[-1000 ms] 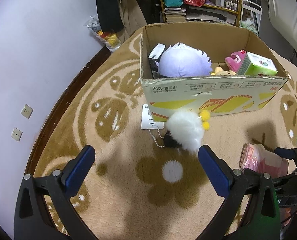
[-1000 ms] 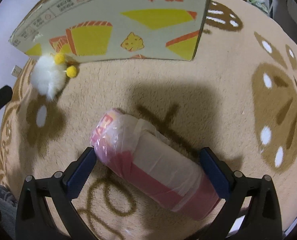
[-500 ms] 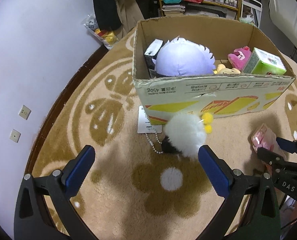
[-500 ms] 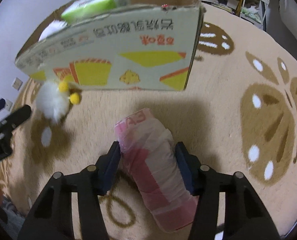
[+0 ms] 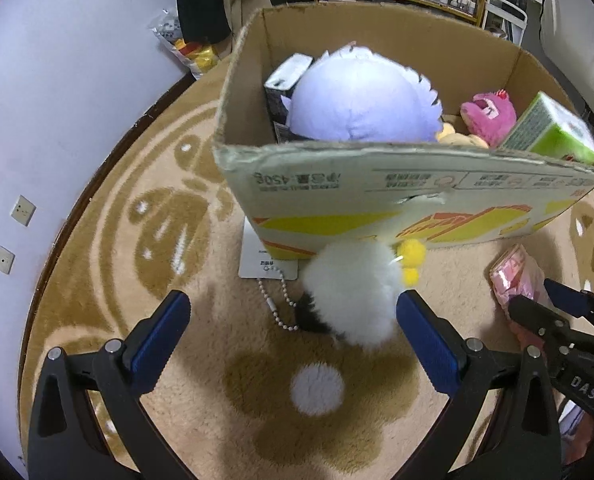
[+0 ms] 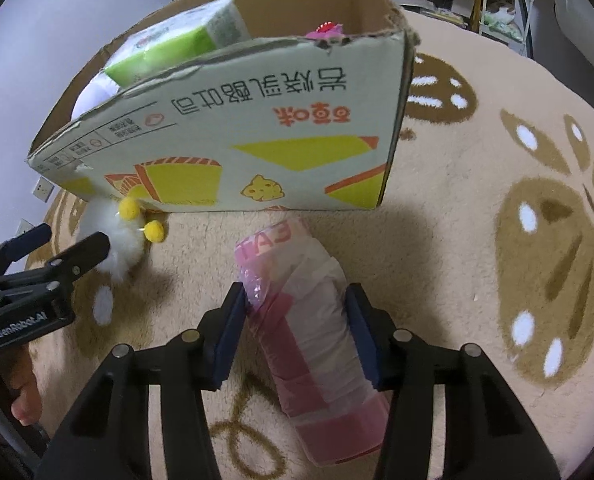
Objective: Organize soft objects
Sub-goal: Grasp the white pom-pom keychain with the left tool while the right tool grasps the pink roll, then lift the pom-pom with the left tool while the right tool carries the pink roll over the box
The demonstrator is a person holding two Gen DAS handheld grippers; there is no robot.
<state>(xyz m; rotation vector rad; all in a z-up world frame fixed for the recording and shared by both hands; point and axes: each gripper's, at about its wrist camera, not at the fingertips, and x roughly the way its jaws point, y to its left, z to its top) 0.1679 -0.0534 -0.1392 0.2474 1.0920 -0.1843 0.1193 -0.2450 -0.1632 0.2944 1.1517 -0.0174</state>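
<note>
Your right tongs [image 6: 295,330] have closed since a second ago, when they stood wide on either side of the pink plastic-wrapped soft roll [image 6: 313,344]; now both blue pads press its flanks in the lower middle of the right wrist frame, and the roll appears raised off the beige and brown patterned carpet [image 6: 497,240], though its far end may still brush the pile; you have the grip, so the step in hand looks like the carry to the open cardboard box with yellow printed shapes [image 6: 257,152], which fills the upper left of that frame; the box already holds a large lavender plush [image 5: 361,100], a pink plush toy [image 5: 487,114] and a green tissue pack [image 5: 549,132], so the free room seems to be toward its right half; clear the torn front rim before you let go, because the wrapper is slick and the roll may slide between the pads. Your left tongs [image 5: 291,338] stand wide and hold nothing; they have drawn closer to the white fluffy pompom toy with yellow balls [image 5: 353,296], which lies on the carpet against the box front at the centre of the left wrist frame, a bead chain and white tag [image 5: 267,266] beside it; that toy is likely your next pick.
</note>
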